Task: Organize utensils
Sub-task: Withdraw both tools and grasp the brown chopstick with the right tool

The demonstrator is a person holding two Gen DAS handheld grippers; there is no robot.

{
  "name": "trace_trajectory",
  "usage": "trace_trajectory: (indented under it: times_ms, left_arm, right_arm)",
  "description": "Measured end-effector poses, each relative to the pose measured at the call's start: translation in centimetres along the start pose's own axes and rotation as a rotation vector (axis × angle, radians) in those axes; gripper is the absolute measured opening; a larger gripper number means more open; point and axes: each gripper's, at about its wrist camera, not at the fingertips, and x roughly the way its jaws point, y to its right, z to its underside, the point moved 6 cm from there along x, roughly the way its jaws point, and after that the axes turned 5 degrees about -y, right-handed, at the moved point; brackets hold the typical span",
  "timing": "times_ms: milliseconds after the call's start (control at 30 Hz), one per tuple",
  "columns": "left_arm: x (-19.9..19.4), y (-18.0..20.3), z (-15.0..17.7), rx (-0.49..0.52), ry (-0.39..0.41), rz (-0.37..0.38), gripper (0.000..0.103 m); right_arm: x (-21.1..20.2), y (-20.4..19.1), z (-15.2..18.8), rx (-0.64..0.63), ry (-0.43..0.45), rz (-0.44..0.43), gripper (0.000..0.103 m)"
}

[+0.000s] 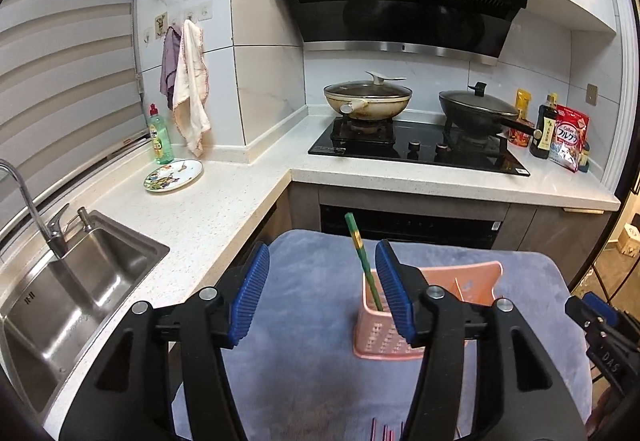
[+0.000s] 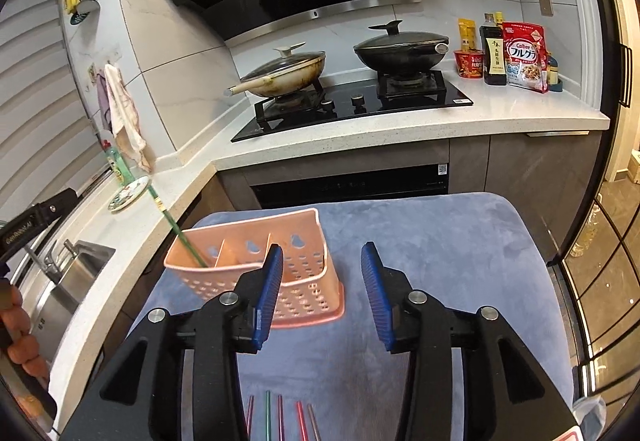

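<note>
A pink perforated utensil holder (image 1: 432,321) (image 2: 260,265) stands on a blue-grey cloth (image 2: 420,241). A green chopstick (image 1: 362,261) (image 2: 176,229) stands tilted in its left compartment. My left gripper (image 1: 322,289) is open and empty above the cloth, its right finger in front of the holder. My right gripper (image 2: 322,293) is open and empty, just right of the holder. Several coloured chopsticks (image 2: 280,417) lie on the cloth below the right gripper; their tips also show in the left wrist view (image 1: 386,431).
A white counter (image 1: 224,201) wraps around with a steel sink (image 1: 72,301) at left, a plate (image 1: 173,175) and a soap bottle (image 1: 160,137). Two lidded pans (image 1: 368,97) (image 1: 478,111) sit on the hob. Bottles and food packs (image 2: 516,53) stand at right.
</note>
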Motion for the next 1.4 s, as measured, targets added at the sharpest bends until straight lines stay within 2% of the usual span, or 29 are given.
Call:
trace_trajectory:
  times_ms: [300, 533, 933, 1400]
  left_arm:
    - [-3.6, -0.1, 4.1, 0.036, -0.022, -0.016, 0.056]
    - [-5.3, -0.9, 8.0, 0.039, -0.061, -0.026, 0.056]
    - [-6.1, -2.6, 15.5, 0.034, -0.180, -0.044, 0.056]
    - [-5.9, -3.5, 23.2, 0.038, -0.310, -0.045, 0.056]
  right_arm:
    - [-4.8, -0.2, 4.2, -0.064, 0.005, 0.027, 0.046]
    - [-6.8, -0.3, 8.8, -0.110, -0.036, 0.037, 0.046]
    - [-7.2, 1.4, 18.0, -0.126, -0.171, 0.073, 0.046]
    - [-6.9, 2.6, 24.8, -0.142, -0.264, 0.103, 0.046]
